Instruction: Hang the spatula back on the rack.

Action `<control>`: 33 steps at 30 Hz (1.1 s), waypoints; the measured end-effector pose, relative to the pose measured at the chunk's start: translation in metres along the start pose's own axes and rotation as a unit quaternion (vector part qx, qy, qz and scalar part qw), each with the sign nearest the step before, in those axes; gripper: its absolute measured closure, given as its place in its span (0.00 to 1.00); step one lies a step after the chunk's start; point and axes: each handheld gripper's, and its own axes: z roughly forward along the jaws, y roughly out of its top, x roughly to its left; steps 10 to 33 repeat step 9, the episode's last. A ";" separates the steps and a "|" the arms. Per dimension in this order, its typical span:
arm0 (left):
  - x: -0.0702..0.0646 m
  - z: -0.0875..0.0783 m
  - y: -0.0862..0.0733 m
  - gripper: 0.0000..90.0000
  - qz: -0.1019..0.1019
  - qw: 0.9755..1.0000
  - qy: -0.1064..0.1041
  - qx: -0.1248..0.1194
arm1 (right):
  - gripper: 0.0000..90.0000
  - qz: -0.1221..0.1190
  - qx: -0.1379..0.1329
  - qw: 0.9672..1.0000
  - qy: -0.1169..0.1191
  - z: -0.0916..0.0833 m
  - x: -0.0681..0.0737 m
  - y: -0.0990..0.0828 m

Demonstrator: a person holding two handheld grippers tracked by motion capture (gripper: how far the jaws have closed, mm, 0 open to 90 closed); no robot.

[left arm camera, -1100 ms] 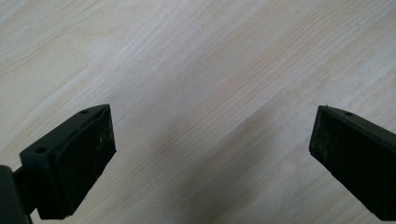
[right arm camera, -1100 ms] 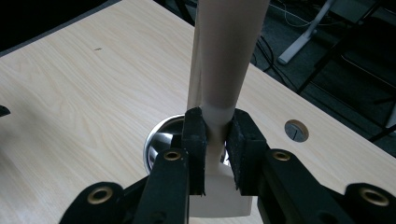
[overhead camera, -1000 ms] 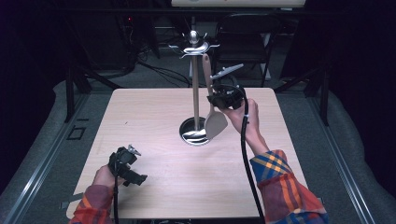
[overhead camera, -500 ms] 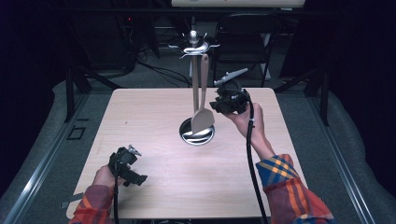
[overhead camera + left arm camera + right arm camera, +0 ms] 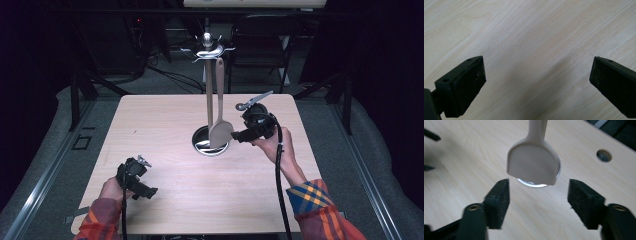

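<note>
Dark room around a light wood desk (image 5: 165, 125), chair (image 5: 260, 42) behind it. Chrome utensil stand (image 5: 208, 52) stood mid-desk on a round base (image 5: 200, 145); beige spatula (image 5: 220, 131) hung from its top hook, blade just over the base. Right hand-held gripper (image 5: 240, 136) sat just beside the blade, jaws apart, holding nothing. Left hand-held gripper (image 5: 145, 192) near the front-left edge, jaws wide over bare wood.

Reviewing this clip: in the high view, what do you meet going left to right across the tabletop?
Left black tongs held low over the pale wooden table → round shiny metal stand base → beige plastic spatula hanging from the stand's hooks → right black tongs, open, just beside the spatula blade.
</note>
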 end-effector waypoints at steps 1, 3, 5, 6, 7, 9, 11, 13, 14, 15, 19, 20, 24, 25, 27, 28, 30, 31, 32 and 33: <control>0.000 0.000 0.000 0.00 0.000 1.000 0.000 0.000 | 0.30 -0.005 0.018 1.000 -0.002 0.000 0.000 -0.004; 0.000 0.000 0.000 0.00 0.000 1.000 0.000 0.000 | 0.21 -0.007 0.056 0.998 0.010 -0.001 0.000 -0.014; 0.000 0.000 0.000 0.00 0.000 1.000 -0.001 0.000 | 0.16 0.001 0.051 0.998 0.023 0.005 0.002 -0.028; 0.000 0.000 0.000 0.00 0.000 1.000 -0.001 -0.001 | 0.16 0.001 0.055 0.998 0.025 0.007 0.002 -0.036; 0.000 0.000 0.000 0.00 0.000 1.000 -0.001 -0.001 | 0.16 0.003 0.061 0.998 0.027 0.008 0.002 -0.043; 0.000 0.001 0.001 0.00 0.001 1.000 0.000 0.000 | 0.15 0.010 0.068 0.997 0.030 0.011 0.001 -0.056; 0.000 0.001 0.001 0.00 0.001 1.000 0.000 0.000 | 0.15 0.010 0.068 0.997 0.030 0.011 0.001 -0.056; 0.000 0.001 0.001 0.00 0.001 1.000 0.000 0.000 | 0.15 0.010 0.068 0.997 0.030 0.011 0.001 -0.056; 0.000 0.001 0.001 0.00 0.001 1.000 0.000 0.000 | 0.15 0.010 0.068 0.997 0.030 0.011 0.001 -0.056; 0.000 0.001 0.001 0.00 0.001 1.000 0.000 0.000 | 0.15 0.010 0.068 0.997 0.030 0.011 0.001 -0.056; 0.000 0.001 0.001 0.00 0.001 1.000 0.000 0.000 | 0.15 0.010 0.068 0.997 0.030 0.011 0.001 -0.056; 0.000 0.001 0.001 0.00 0.001 1.000 0.000 0.000 | 0.15 0.010 0.068 0.997 0.030 0.011 0.001 -0.056; 0.000 0.001 0.001 0.00 0.001 1.000 0.000 0.000 | 0.15 0.010 0.068 0.997 0.030 0.011 0.001 -0.056; 0.000 0.001 0.001 0.00 0.001 1.000 0.000 0.000 | 0.15 0.010 0.068 0.997 0.030 0.011 0.001 -0.056; 0.000 0.001 0.001 0.00 0.001 1.000 0.000 0.000 | 0.15 0.010 0.068 0.997 0.030 0.011 0.001 -0.056; 0.000 0.001 0.001 0.00 0.001 1.000 0.000 0.000 | 0.15 0.010 0.068 0.997 0.030 0.011 0.001 -0.056; 0.000 0.001 0.001 0.00 0.001 1.000 0.000 0.000 | 0.15 0.010 0.068 0.997 0.030 0.011 0.001 -0.056; 0.000 0.001 0.001 0.00 0.001 1.000 0.000 0.000 | 0.15 0.010 0.068 0.997 0.030 0.011 0.001 -0.056; 0.000 0.001 0.001 0.00 0.001 1.000 0.000 0.000 | 0.15 0.010 0.068 0.997 0.030 0.011 0.001 -0.056; 0.000 0.001 0.001 0.00 0.001 1.000 0.000 0.000 | 0.15 0.010 0.068 0.997 0.030 0.011 0.001 -0.056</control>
